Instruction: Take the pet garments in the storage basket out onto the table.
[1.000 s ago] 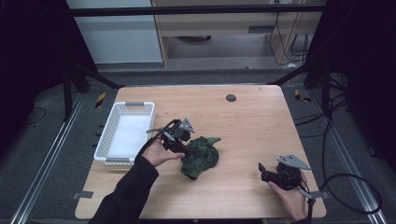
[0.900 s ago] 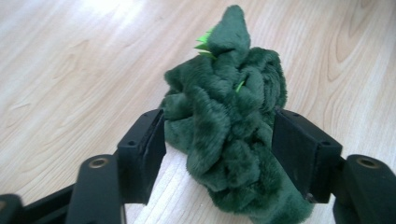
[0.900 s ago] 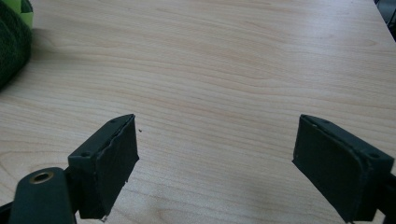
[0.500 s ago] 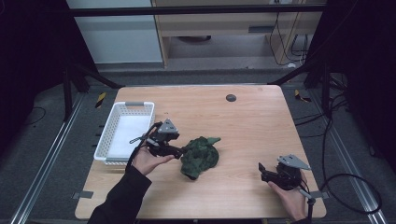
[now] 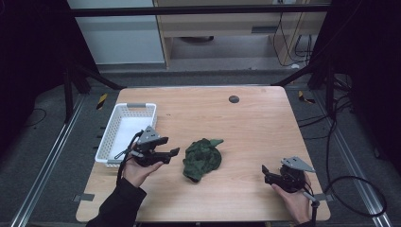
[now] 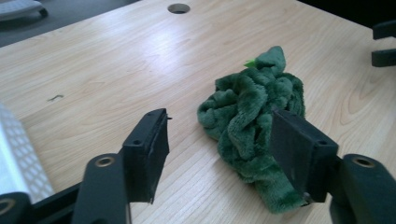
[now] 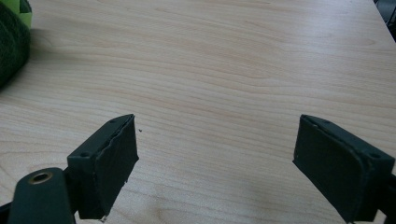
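Note:
A crumpled dark green cloth lies near the middle of the wooden table. My left gripper hovers just left of it, jaws pointing at it. In the left gripper view the cloth sits just ahead of the left gripper, and its right jaw overlaps the cloth's near edge. The jaws have just been closing a little but stand apart, with no pad pressing on anything. My right gripper rests at the table's front right, open over bare wood. The cloth's edge shows at the far left.
A white mesh basket stands at the table's left edge, close behind my left hand, and its corner shows beside the left jaw. A round cable hole sits near the far edge. The right gripper's jaws show far off.
My left hand has drawn back leftward from the cloth toward the basket. The cloth has kept its place and shape. The right hand has stayed still.

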